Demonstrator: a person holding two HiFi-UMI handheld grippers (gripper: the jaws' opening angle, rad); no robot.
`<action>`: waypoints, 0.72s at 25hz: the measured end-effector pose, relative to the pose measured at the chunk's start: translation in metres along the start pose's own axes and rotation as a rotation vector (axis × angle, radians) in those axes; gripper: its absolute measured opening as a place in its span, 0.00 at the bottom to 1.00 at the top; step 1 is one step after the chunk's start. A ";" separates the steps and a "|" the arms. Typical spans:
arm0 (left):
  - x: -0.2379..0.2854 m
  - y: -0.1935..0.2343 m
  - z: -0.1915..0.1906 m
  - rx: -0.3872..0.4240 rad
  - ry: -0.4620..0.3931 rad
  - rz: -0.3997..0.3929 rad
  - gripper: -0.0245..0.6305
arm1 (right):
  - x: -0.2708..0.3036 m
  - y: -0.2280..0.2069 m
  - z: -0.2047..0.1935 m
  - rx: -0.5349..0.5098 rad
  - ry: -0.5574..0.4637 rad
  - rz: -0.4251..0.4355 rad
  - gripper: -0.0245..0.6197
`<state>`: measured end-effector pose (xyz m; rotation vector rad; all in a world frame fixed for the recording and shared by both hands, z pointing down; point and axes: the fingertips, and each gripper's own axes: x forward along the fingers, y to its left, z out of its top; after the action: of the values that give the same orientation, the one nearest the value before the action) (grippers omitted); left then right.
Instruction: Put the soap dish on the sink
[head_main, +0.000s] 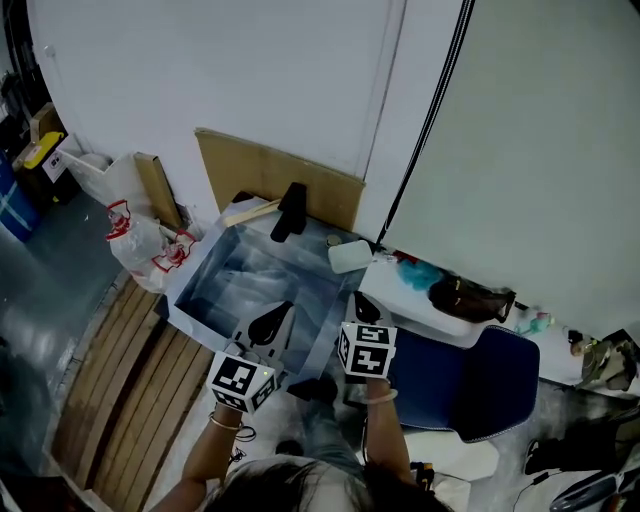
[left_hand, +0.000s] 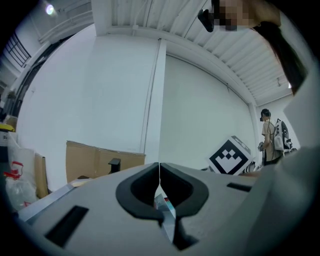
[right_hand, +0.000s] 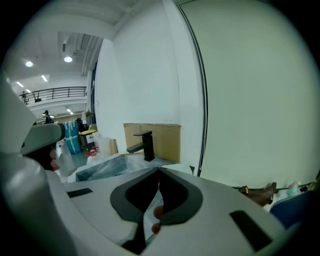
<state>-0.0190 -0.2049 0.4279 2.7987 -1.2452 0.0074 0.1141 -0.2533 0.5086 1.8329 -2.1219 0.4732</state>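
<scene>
The sink (head_main: 250, 285), wrapped in clear plastic, lies below the wall with a black faucet (head_main: 290, 210) at its far rim. A pale soap dish (head_main: 350, 256) rests at the sink's far right corner. My left gripper (head_main: 283, 308) hangs over the sink's near edge, shut and empty. My right gripper (head_main: 359, 297) is beside it, just short of the dish, also shut with nothing held. In the right gripper view the faucet (right_hand: 145, 145) and the sink (right_hand: 102, 169) lie ahead beyond the closed jaws. The left gripper view shows the faucet (left_hand: 114, 165) far ahead on the left.
Brown cardboard (head_main: 270, 175) leans on the wall behind the sink. A plastic bag (head_main: 140, 240) and a wooden pallet (head_main: 120, 370) lie to the left. A white shelf (head_main: 425, 312) with small items and a blue chair (head_main: 470, 385) stand to the right. A person (left_hand: 270, 140) stands far off.
</scene>
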 end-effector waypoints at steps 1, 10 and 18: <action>-0.006 -0.002 0.002 0.000 -0.006 -0.001 0.05 | -0.006 0.004 0.000 -0.004 -0.006 0.000 0.08; -0.057 -0.021 0.022 0.033 -0.043 -0.028 0.05 | -0.062 0.037 0.007 -0.010 -0.064 -0.006 0.08; -0.100 -0.040 0.036 0.045 -0.076 -0.039 0.05 | -0.118 0.064 0.013 -0.031 -0.128 -0.015 0.08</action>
<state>-0.0573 -0.1066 0.3854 2.8864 -1.2207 -0.0746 0.0678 -0.1447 0.4430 1.9074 -2.1822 0.3253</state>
